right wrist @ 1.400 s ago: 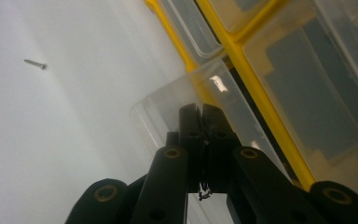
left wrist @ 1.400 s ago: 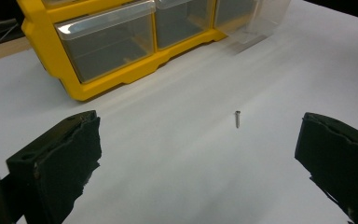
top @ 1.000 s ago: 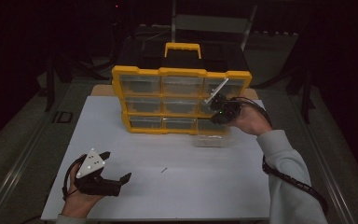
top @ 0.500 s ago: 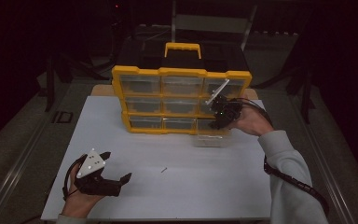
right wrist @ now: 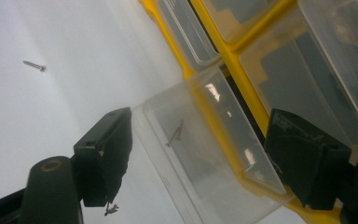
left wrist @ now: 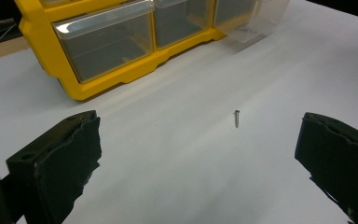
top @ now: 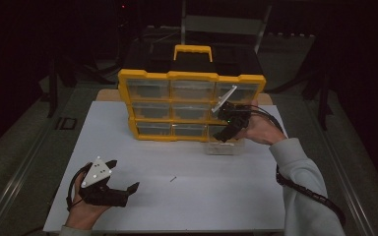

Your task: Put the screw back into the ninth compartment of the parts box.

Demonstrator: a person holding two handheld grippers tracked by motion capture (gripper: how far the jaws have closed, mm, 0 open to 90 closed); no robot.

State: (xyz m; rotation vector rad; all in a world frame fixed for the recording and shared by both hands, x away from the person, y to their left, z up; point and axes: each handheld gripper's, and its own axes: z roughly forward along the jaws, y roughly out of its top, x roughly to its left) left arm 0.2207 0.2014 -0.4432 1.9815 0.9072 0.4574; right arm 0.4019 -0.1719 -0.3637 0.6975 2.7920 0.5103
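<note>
A yellow organizer (top: 192, 105) with clear drawers stands at the back of the white table (top: 202, 201). Its lower right drawer (top: 224, 147) is pulled out onto the table. My right gripper (top: 226, 133) hovers over that drawer, open, with its jaws on either side of the drawer (right wrist: 205, 154). One screw (right wrist: 176, 133) lies inside it. A second small screw (top: 173, 179) rests on the bare table. My left gripper (top: 124, 174) stands wide open near the front left, pointed at this screw (left wrist: 237, 117) and well short of it.
The organizer (left wrist: 116, 79) has a yellow carry handle (top: 193, 50) on top. The table screw (right wrist: 35, 66) lies off to the left of the right gripper (right wrist: 198, 126). Dark equipment stands behind the table. White tabletop stretches between the two hands.
The right gripper has shifted only slightly over the pulled-out drawer. The left gripper has stayed still and open.
</note>
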